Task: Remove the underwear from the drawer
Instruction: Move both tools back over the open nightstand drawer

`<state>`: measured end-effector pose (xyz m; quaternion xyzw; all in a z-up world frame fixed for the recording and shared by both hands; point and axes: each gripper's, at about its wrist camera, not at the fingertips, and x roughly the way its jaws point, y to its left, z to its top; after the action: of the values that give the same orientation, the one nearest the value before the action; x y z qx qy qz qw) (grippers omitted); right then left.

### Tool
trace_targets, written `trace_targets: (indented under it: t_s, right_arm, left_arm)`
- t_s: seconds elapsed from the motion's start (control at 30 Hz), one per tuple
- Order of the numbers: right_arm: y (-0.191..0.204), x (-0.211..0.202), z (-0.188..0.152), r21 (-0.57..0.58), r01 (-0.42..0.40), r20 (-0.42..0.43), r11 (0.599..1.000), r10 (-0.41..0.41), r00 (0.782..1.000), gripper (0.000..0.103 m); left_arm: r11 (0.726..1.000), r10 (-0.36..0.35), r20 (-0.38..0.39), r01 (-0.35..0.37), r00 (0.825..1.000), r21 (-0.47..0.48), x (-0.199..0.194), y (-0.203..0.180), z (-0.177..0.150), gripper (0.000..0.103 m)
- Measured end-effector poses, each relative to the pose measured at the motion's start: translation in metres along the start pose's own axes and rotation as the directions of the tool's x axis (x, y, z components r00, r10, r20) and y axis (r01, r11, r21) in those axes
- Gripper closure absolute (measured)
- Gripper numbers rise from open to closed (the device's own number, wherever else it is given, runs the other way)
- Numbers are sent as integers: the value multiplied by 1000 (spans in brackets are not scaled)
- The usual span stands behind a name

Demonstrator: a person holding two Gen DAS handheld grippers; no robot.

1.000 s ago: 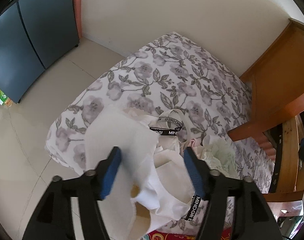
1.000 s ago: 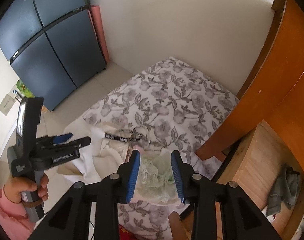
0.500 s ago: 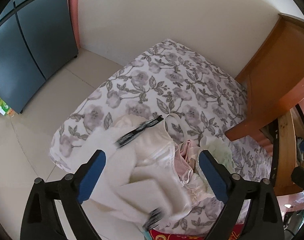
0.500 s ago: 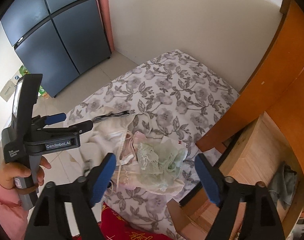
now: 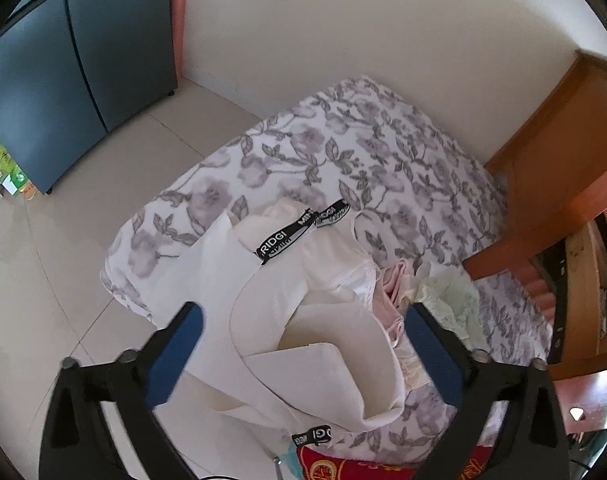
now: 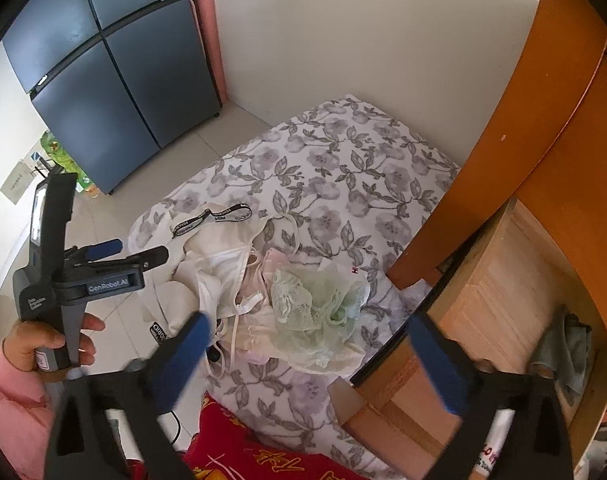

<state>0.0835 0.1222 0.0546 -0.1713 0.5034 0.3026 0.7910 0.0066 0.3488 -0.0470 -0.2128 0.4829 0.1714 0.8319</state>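
A heap of underwear lies on the flowered bedspread [image 5: 343, 140]: cream pieces [image 5: 323, 332] with a black lettered waistband [image 5: 287, 236], a pink piece [image 6: 263, 276] and a pale green lace piece [image 6: 315, 300]. My left gripper [image 5: 303, 320] hovers over the cream pieces, its jaws opening wide, the pads clear of the cloth. My right gripper [image 6: 309, 328] hangs above the green lace, jaws also opening, gripping nothing. The right wrist view shows the left gripper [image 6: 135, 252] from the side. The wooden drawer [image 6: 483, 280] stands pulled out at the right, a grey cloth [image 6: 567, 344] inside.
A dark blue cabinet [image 6: 115, 92] stands on the tiled floor beyond the bed. An orange-brown wooden cupboard [image 6: 543, 140] rises at the right above the drawer. A red patterned cloth [image 6: 243, 440] lies at the bed's near end. A hand [image 6: 47, 340] with a pink sleeve holds the left gripper.
Both grippers have gone from closed on cloth to wide open. The cream pieces dropped from the left one and the green lace from the right, all landing on the bed.
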Motion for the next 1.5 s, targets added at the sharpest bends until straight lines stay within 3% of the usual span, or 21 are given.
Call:
trace_targets:
  t_s: [0.23, 0.63, 0.87, 1.07, 1.5]
  right_arm:
    - [4, -20, -12, -29, -3, 40, 1000, 4, 999, 0]
    - [-16, -73, -48, 5, -17, 140, 1000, 17, 990, 0]
    - [-63, -103, -88, 147, -7, 221, 989, -26, 975, 0]
    - [-112, -117, -131, 300, 13, 239, 954, -88, 967, 0]
    - [-188, -132, -193, 486, 15, 244, 874, -152, 958, 0]
  left_arm:
    - [999, -21, 68, 18, 997, 37, -31, -15, -6, 0]
    - [994, -27, 96, 16, 995, 110, -73, -54, -18, 0]
    - [986, -39, 139, 16, 990, 165, -94, -88, -26, 0]
    - [976, -63, 164, 26, 985, 215, -105, -126, -32, 0]
    - [914, -116, 107, 64, 987, 401, -104, -217, -57, 0]
